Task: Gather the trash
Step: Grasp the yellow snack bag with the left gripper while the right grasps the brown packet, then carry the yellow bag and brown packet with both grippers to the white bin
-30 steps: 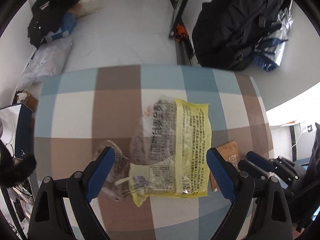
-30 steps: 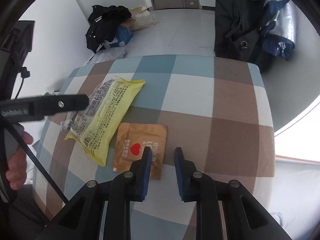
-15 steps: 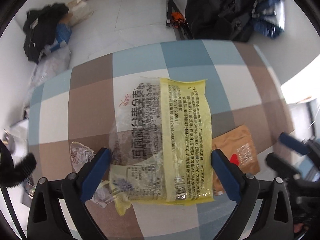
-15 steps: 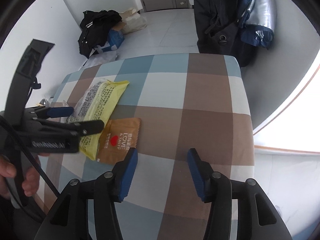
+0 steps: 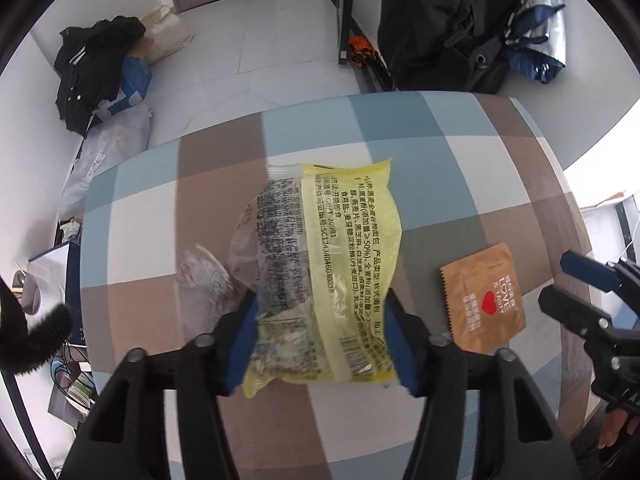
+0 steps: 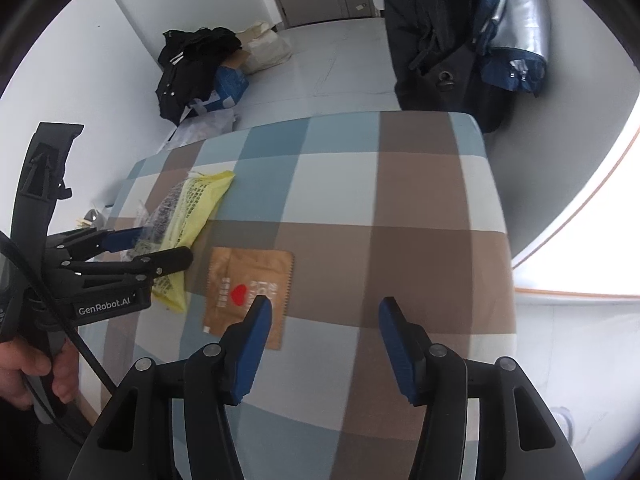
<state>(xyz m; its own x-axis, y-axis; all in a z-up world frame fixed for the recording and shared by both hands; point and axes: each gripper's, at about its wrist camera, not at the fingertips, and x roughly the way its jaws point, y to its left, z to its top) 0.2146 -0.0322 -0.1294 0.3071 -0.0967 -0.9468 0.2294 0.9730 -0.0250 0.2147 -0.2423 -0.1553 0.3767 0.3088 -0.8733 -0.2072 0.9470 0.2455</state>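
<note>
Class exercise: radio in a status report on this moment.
Left gripper closing around crumpled yellow plastic wrapper. Right gripper open, empty, beside flat brown sachet. Nothing blocking.

On the brown sachet (image 5: 483,293) to your right you can read "LOVE" beside a red heart. The yellow wrapper (image 5: 344,264) carries dense Chinese print, "50%" and "20981". Your left gripper (image 6: 146,246) is marked "GenRobot.AI".

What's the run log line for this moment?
left gripper: closing on yellow wrapper | right gripper: open, empty | brown sachet: on table
</note>
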